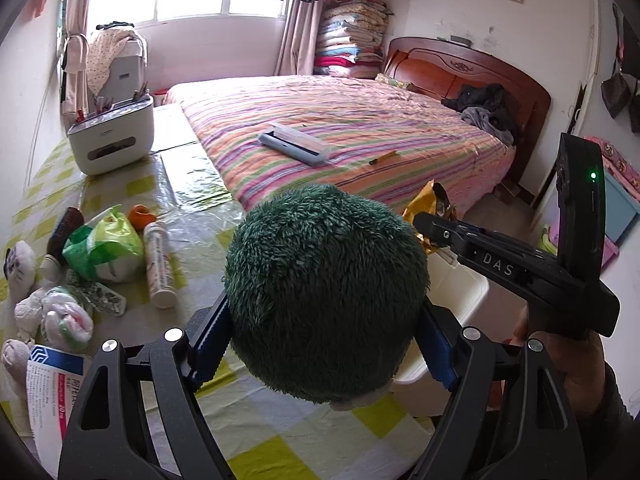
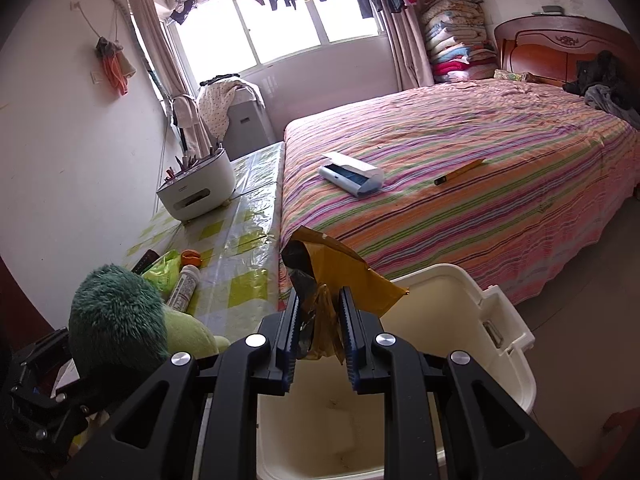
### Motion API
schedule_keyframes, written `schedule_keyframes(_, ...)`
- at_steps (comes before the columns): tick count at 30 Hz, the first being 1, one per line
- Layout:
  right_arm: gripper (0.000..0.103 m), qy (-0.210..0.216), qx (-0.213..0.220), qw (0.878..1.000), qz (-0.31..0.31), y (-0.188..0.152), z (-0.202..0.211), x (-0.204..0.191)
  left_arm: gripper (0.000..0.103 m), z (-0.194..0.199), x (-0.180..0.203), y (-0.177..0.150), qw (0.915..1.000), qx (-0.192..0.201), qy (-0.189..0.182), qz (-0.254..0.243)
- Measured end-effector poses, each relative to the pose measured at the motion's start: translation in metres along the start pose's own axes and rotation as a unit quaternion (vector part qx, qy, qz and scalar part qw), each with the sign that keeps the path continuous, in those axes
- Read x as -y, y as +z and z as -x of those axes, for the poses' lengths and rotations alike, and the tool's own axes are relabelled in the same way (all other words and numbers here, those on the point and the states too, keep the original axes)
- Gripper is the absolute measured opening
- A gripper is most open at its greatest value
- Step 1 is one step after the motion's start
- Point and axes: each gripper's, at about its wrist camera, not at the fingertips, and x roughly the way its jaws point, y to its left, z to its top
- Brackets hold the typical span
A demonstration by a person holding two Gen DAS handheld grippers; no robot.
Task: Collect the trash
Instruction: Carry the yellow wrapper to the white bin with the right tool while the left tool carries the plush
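Left gripper clamped on green plush toy, right gripper pinching gold wrapper over white bin, tube at nine o'clock on table.

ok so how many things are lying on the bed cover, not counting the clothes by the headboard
2. A white and blue case lies open near the middle of the striped cover, and a yellow utility knife lies to its right, apart from it. Smaller bits could be hidden in the pattern.

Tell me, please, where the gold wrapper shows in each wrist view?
Left wrist: the gold wrapper is right of centre, behind the green plush toy.
Right wrist: gold wrapper at lower centre, pinched between that gripper's jaws, above the white bin.
Shared landmark: striped bed.
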Motion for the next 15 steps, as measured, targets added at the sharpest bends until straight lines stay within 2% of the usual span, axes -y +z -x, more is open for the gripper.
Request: schedule_keyframes(15,0.019,-0.021,0.008,1.0,-0.021,0.002,0.008,0.022,0.079,-0.032,0.023,0.002,0.9995,-0.026,-0.015,-0.003)
